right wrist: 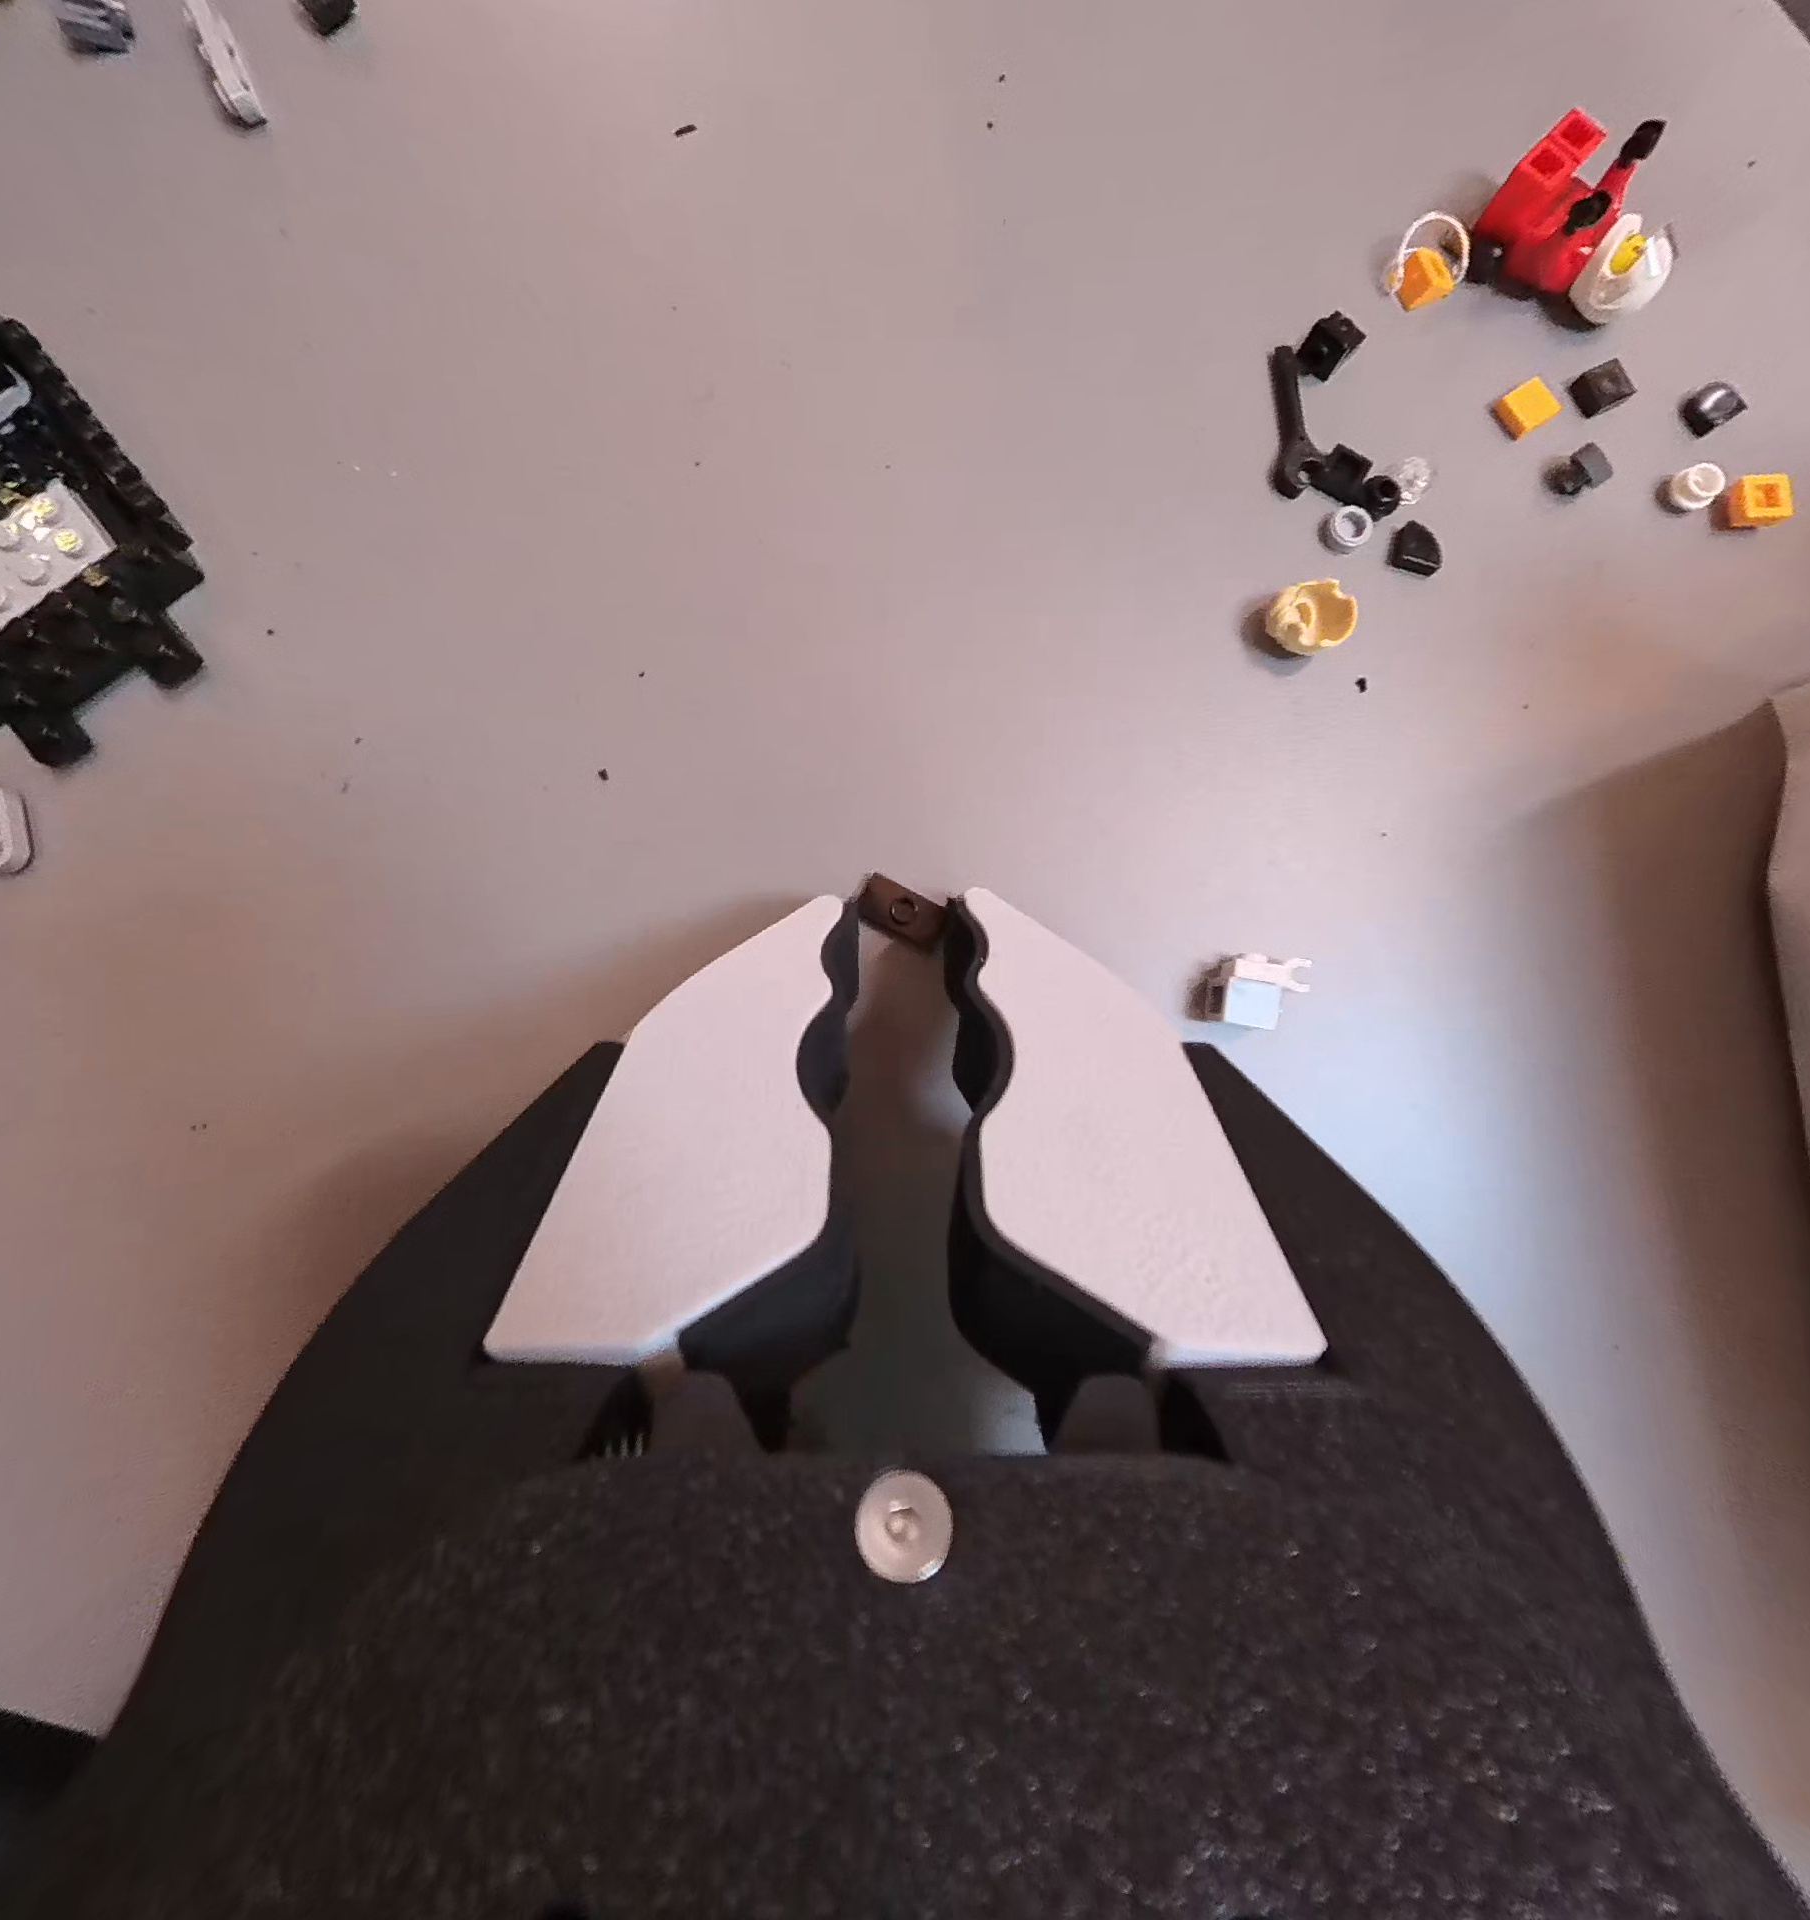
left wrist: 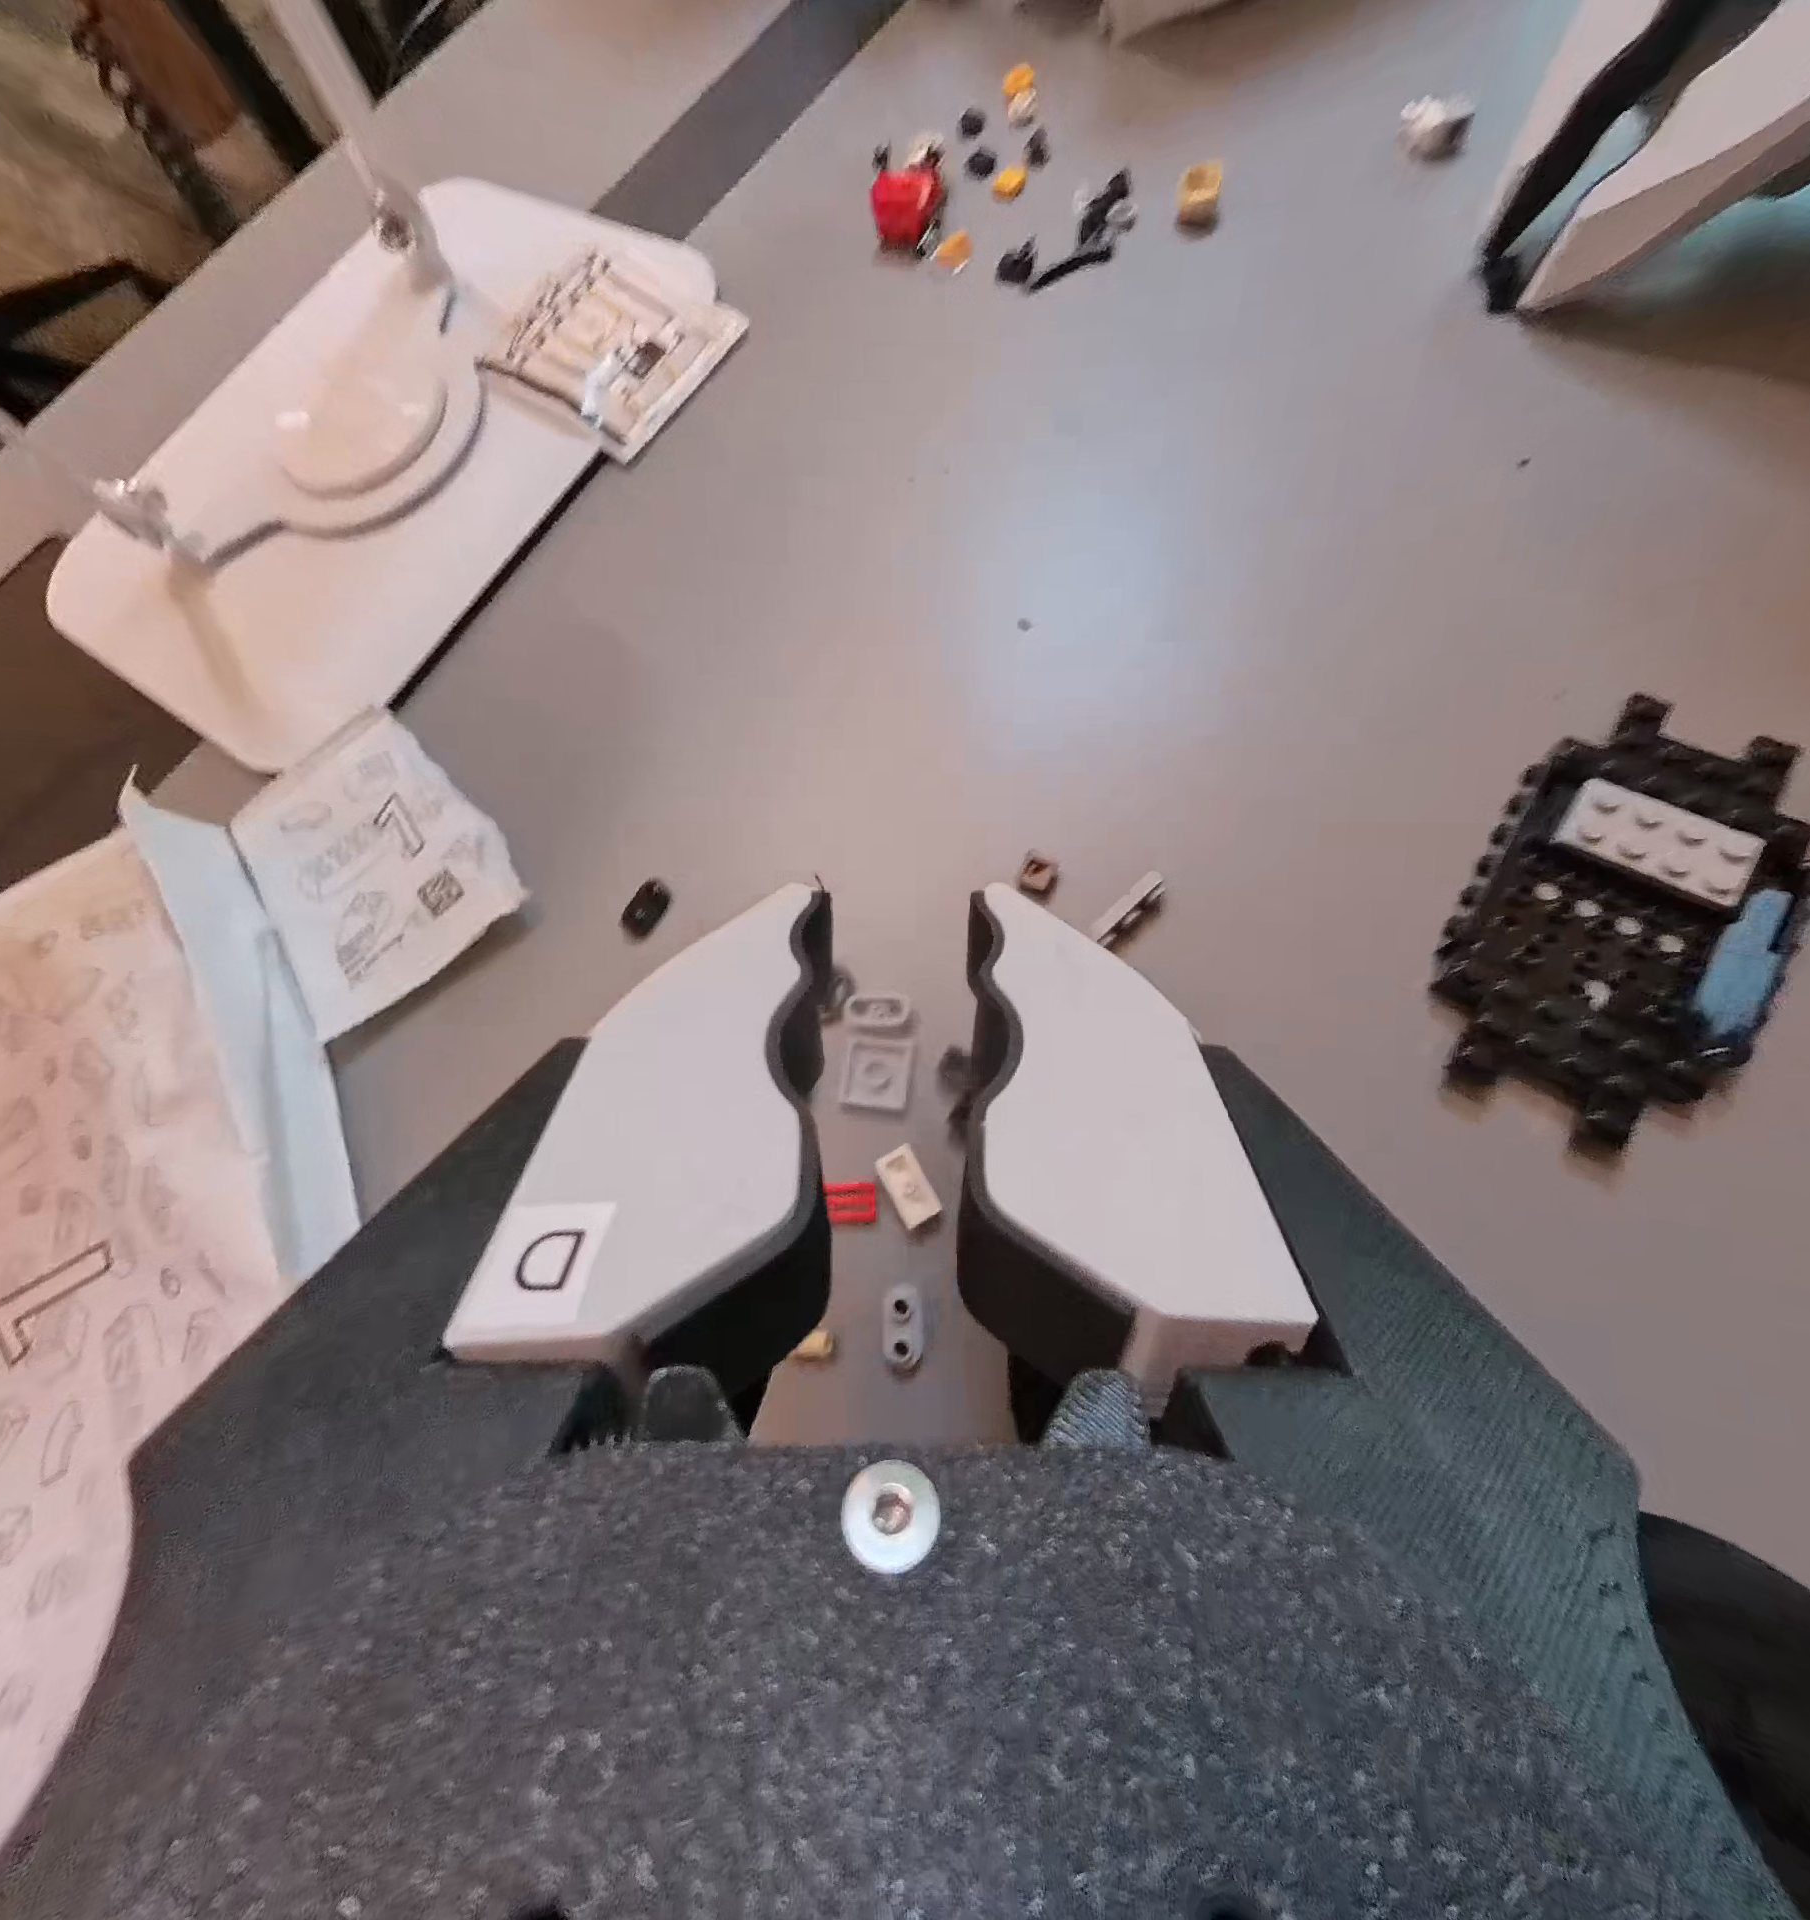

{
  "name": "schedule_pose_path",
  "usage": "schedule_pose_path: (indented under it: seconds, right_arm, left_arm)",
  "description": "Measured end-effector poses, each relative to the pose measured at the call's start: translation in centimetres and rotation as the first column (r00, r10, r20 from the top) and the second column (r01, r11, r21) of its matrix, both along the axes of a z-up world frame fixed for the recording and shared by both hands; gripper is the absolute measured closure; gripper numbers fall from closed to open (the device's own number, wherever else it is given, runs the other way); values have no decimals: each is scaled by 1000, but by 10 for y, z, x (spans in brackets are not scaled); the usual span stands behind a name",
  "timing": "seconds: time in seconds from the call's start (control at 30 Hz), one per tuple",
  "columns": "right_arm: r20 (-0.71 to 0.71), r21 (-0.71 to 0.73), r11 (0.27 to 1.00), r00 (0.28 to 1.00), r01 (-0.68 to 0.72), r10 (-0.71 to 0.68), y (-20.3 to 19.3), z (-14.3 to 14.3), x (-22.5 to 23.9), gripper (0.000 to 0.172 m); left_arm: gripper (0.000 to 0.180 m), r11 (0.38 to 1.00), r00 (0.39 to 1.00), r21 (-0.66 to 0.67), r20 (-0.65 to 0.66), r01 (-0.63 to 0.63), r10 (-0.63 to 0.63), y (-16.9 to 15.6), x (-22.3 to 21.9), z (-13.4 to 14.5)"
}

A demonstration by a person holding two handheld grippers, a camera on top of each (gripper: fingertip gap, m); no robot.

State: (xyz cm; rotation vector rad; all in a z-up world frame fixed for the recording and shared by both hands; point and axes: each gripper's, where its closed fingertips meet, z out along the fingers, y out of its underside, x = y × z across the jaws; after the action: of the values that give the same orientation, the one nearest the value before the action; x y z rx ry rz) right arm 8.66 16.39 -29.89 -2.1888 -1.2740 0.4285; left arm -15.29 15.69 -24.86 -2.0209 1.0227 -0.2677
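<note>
The right jaws (right wrist: 903, 906) are closed on a small dark brown brick (right wrist: 901, 921), both tips pressing its ends, just above the grey counter (right wrist: 880, 468). The left jaws (left wrist: 899, 902) stand open and hold nothing, hovering over loose grey pieces (left wrist: 878, 1060) on the counter. The black baseplate (left wrist: 1618, 935), with a light grey brick on it, lies well off to the left gripper's right. As I judge it, the brown brick sits slightly skewed at the very tips, so a firm, level hold would keep it from twisting out. A white clip brick (right wrist: 1252, 987) lies near the right gripper. Motion blurs the left view, the small pieces under that gripper are partly hidden by its fingers, and the baseplate is cut off in the right view.
</note>
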Motion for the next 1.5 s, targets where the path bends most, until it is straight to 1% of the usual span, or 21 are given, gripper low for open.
schedule_pose_path:
  seconds: [0.1, 0.17, 0.27, 0.33, 0.37, 0.47, 0.57, 0.67, 0.73, 0.8, 0.87, 0.9, 0.93, 0.97, 1.03, 1.07, 1.1, 1.17, 1.23, 1.37, 1.5]
  right_arm:
    - [-18, 55, 996, 997, -69, 70, -6, 4, -8, 156]
    - [-72, 125, 983, 987, -137, 147, -14, 18, -24, 156]
    - [-169, 255, 934, 939, -250, 298, -37, 48, -62, 156]
    - [-181, 344, 881, 898, -324, 401, -57, 62, -88, 156]
    - [-176, 377, 855, 879, -355, 443, -67, 66, -98, 156]
    - [-162, 433, 803, 841, -410, 517, -88, 72, -121, 156]
    - [-129, 478, 768, 831, -426, 541, -96, 75, -132, 156]
    - [-117, 501, 744, 818, -441, 564, -102, 78, -138, 156]
    - [-104, 513, 734, 816, -446, 568, -105, 79, -140, 156]
    - [-116, 526, 727, 810, -441, 576, -107, 82, -142, 156]
    - [-139, 531, 735, 812, -422, 567, -106, 86, -141, 152]
    - [-152, 539, 741, 819, -401, 553, -102, 89, -139, 151]
    - [-176, 541, 754, 826, -374, 536, -97, 93, -135, 149]
    - [-208, 540, 771, 833, -338, 512, -91, 98, -131, 148]
    - [-264, 538, 805, 858, -248, 441, -74, 107, -117, 148]
    - [-281, 541, 819, 877, -190, 389, -62, 111, -108, 148]
    - [-289, 540, 831, 897, -135, 334, -50, 113, -98, 148]
    - [-311, 529, 848, 919, -46, 243, -31, 116, -80, 149]
    - [-339, 500, 866, 926, 28, 165, -17, 116, -65, 150]
    - [-391, 439, 894, 915, 94, 96, -7, 112, -54, 152]
    - [-378, 433, 896, 922, 97, 83, -4, 106, -53, 153]
  left_arm:
    - [156, 995, 994, 17, 43, 97, -97, -11, 19, 4]
    - [156, 983, 979, -16, 95, 184, -182, -24, 33, 5]
    - [159, 931, 912, -172, 320, 323, -257, -51, 58, 10]
    - [160, 871, 838, -267, 485, 413, -249, -67, 75, 18]
    - [160, 846, 813, -302, 535, 439, -231, -72, 81, 19]
    - [160, 782, 754, -387, 638, 489, -156, -80, 93, 22]
    - [161, 704, 677, -423, 728, 570, -110, -93, 103, 32]
    - [169, 682, 685, -454, 723, 573, -95, -98, 108, 28]
    - [175, 661, 673, -457, 733, 596, -100, -102, 108, 31]
    - [176, 660, 672, -445, 730, 606, -125, -105, 106, 34]
    - [177, 669, 684, -426, 710, 609, -171, -107, 102, 38]
    - [177, 691, 708, -419, 679, 590, -193, -106, 97, 38]
    - [177, 733, 750, -408, 629, 544, -206, -100, 90, 36]
    - [177, 788, 802, -391, 560, 476, -207, -90, 79, 34]
    - [177, 906, 917, -319, 371, 277, -149, -61, 47, 30]
    - [177, 952, 962, -265, 262, 152, -81, -45, 25, 28]
    - [177, 977, 988, -211, 153, 31, 1, -31, 0, 26]
    - [177, 979, 991, -157, 13, -130, 133, -16, -40, 23]
    - [177, 964, 979, -166, -37, -206, 202, -13, -63, 17]
    - [176, 940, 965, -229, -129, -253, 228, -17, -84, -1]
    - [177, 927, 958, -261, -171, -270, 230, -18, -90, -13]
